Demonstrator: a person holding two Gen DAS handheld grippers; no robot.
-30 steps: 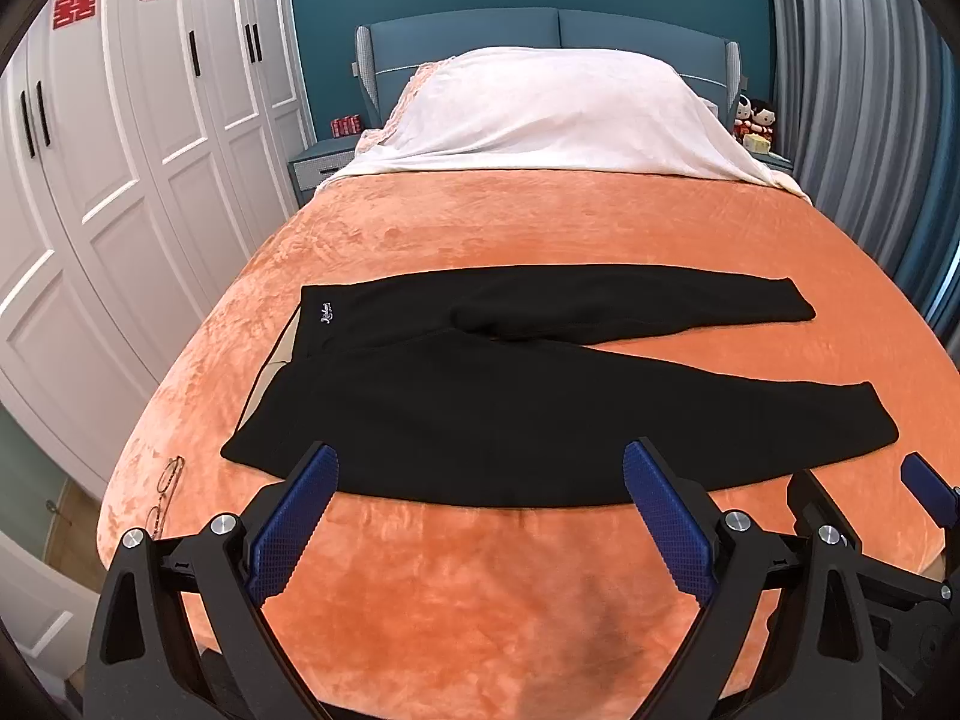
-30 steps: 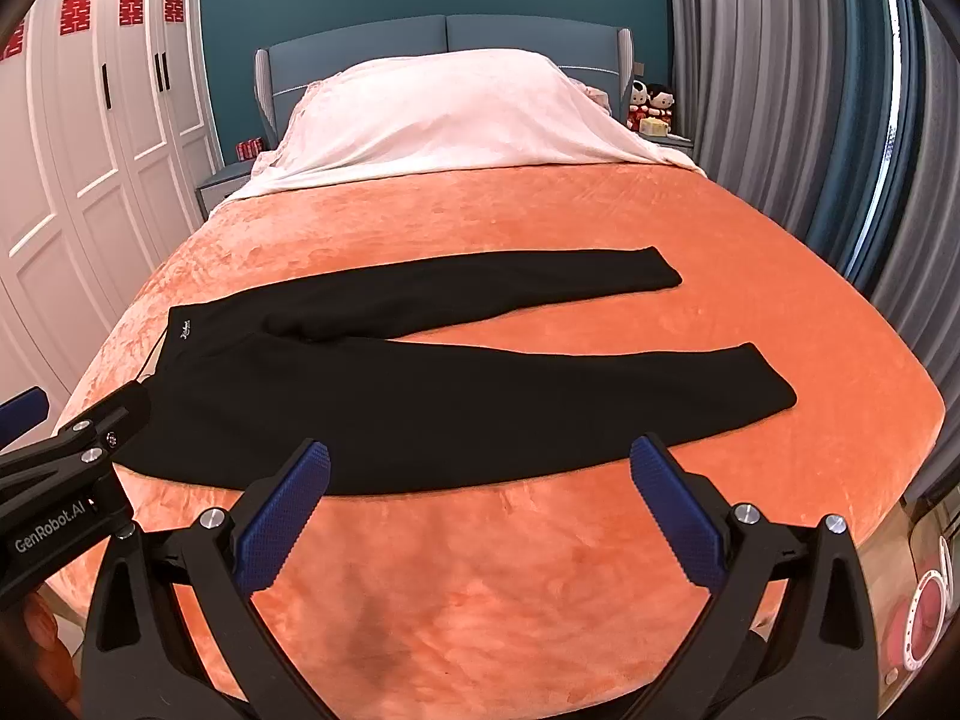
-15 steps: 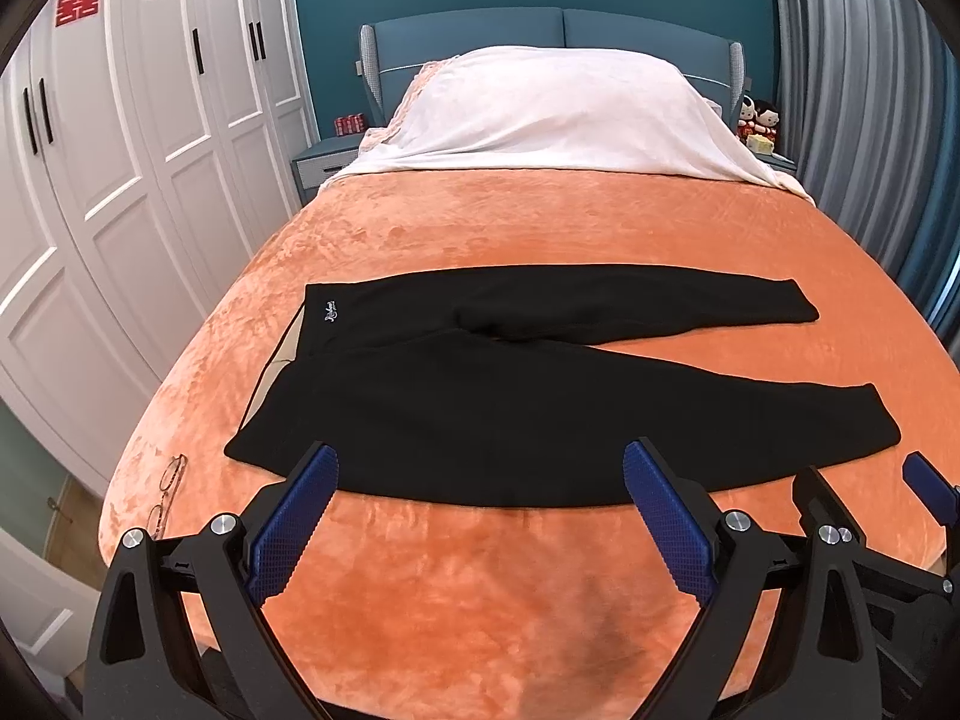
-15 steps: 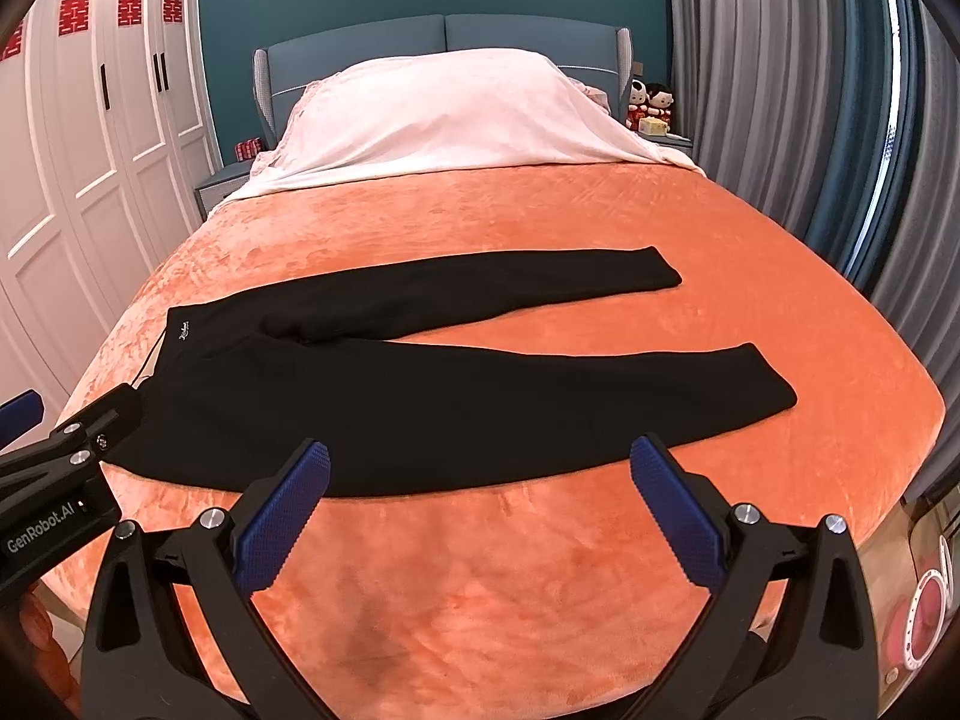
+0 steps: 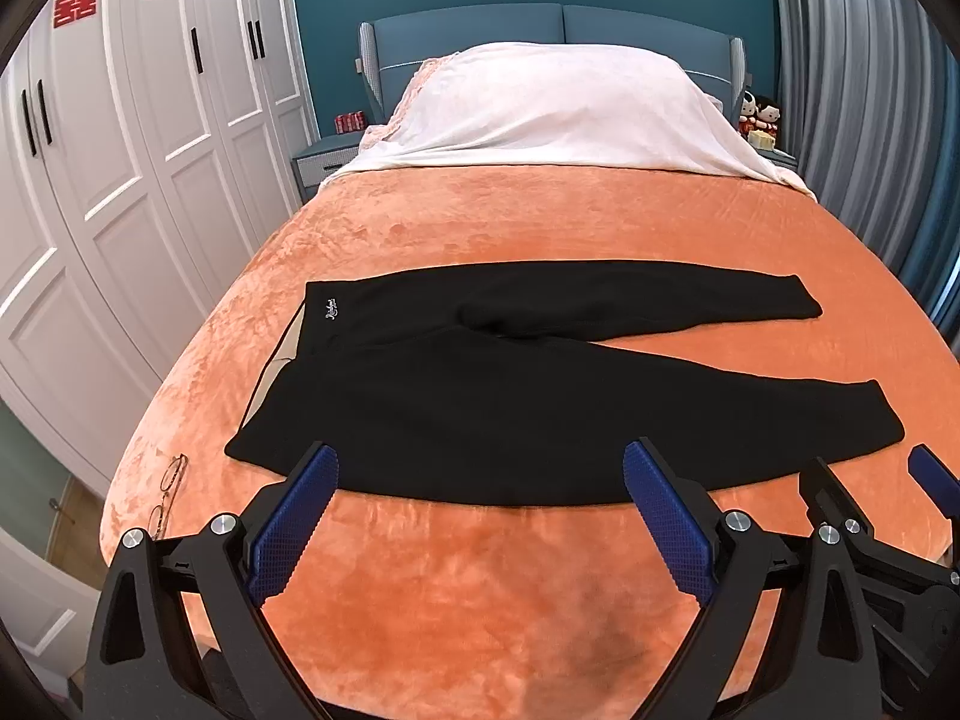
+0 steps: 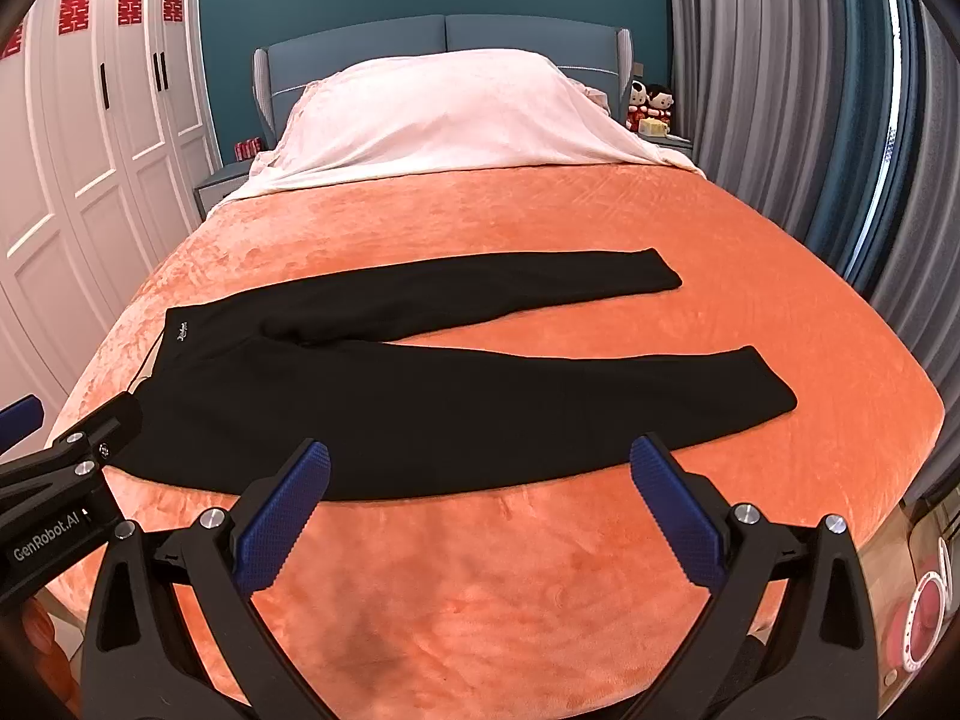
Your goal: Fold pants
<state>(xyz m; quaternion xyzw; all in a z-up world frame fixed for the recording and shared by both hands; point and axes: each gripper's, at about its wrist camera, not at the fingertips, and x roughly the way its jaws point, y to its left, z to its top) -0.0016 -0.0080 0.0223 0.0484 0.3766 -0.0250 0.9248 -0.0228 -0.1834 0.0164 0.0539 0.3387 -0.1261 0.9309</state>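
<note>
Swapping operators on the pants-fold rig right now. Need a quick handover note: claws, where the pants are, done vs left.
Left claw: open, empty, hovering over the near edge of the pants.
Right claw: open, empty, alongside it, also at the near edge.
Pants: black, spread flat on the orange blanket, waistband to the left, both legs running right. The far leg angles away from the near leg, so they do not overlap.
Done: nothing folded, no grasp made.
Left: the whole fold. Likely start by bringing one leg onto the other.
Note: eyeglasses lie on the blanket by the left edge.
</note>
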